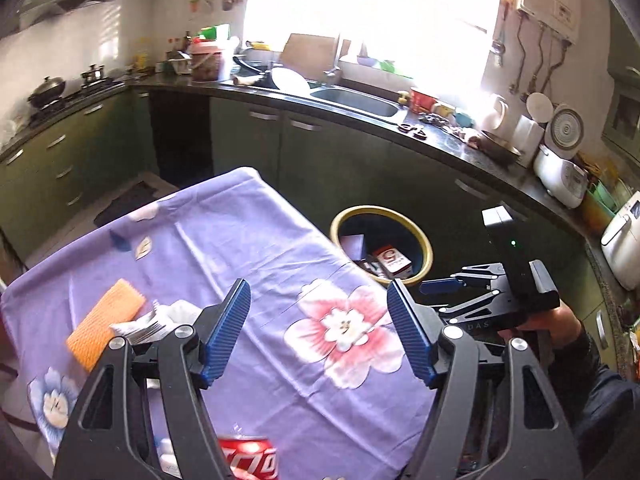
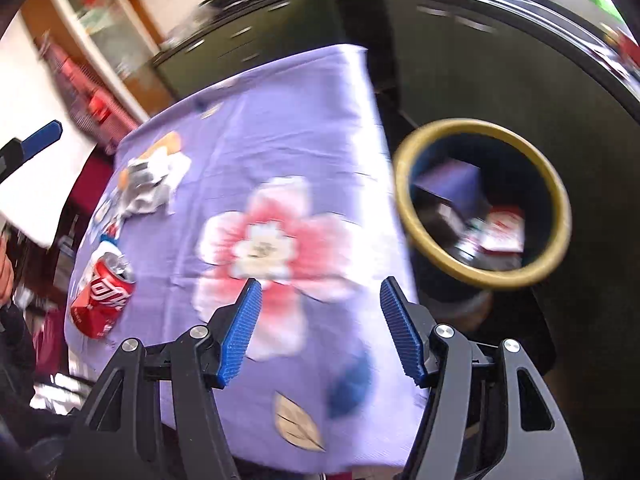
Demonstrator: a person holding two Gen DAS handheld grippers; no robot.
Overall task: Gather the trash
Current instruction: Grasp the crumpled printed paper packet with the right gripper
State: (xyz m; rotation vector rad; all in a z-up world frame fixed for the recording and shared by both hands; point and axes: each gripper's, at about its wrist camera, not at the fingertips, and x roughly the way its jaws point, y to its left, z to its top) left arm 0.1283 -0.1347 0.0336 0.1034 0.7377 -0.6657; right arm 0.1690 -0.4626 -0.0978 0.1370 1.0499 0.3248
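Both grippers, left (image 1: 319, 334) and right (image 2: 320, 330), are held open and empty; the crushed can (image 2: 103, 295) lies on the counter (image 2: 280, 128), lower-left of the right fingers, nearer the left gripper, its long axis slanted.

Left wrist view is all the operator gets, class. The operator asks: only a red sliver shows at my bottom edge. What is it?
Observer: A crushed red soda can, lying on its side on the purple floral tablecloth.
Operator: Is my partner's gripper holding anything?
Observer: No. The right gripper has open jaws with nothing between them.
Operator: What does it face?
Observer: The pink flower print, with the yellow-rimmed round bin off to its right.
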